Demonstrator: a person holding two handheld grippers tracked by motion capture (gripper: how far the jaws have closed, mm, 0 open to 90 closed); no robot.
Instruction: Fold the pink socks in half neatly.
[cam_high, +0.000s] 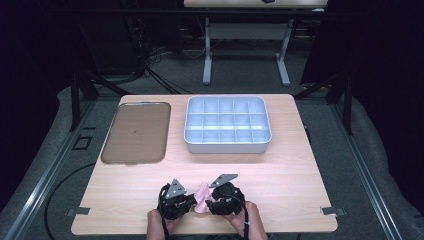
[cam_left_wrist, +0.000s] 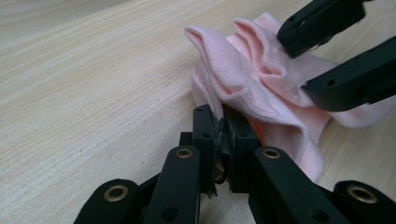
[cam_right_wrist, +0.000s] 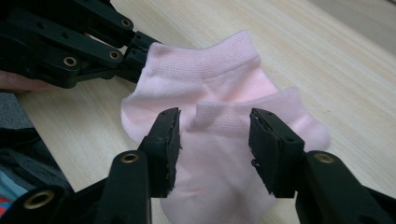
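Pale pink knitted ankle socks (cam_high: 202, 198), a soft bunched pair, lying near the front edge of the light wooden table (cam_high: 280, 180), between the two grippers. Left gripper (cam_left_wrist: 220, 135) clenched on a fold of one sock's edge, pads pressed tight with the cloth pinched between them; same grip seen from across in the right gripper view, at the cuff's upper left corner. Right gripper (cam_right_wrist: 215, 140) released, jaws standing apart over the second sock's ribbed cuff, one on either side, pads not pressing on the knit; whether the tips brush the fabric, hard to tell. Seen from the left gripper view, those two black jaws hanging above the far folds of the pink heap.

In the high view, most of the socks covered by the grippers and their grey three-cornered plates, just a strip of pink between them. Forearms cut off at the bottom edge.

Farther back on the table, well apart from the socks: a white plastic tray with many square compartments (cam_high: 227, 145), and to its left a flat brownish rectangular lid with rounded corners (cam_high: 136, 132). Nothing lying between those and the socks.
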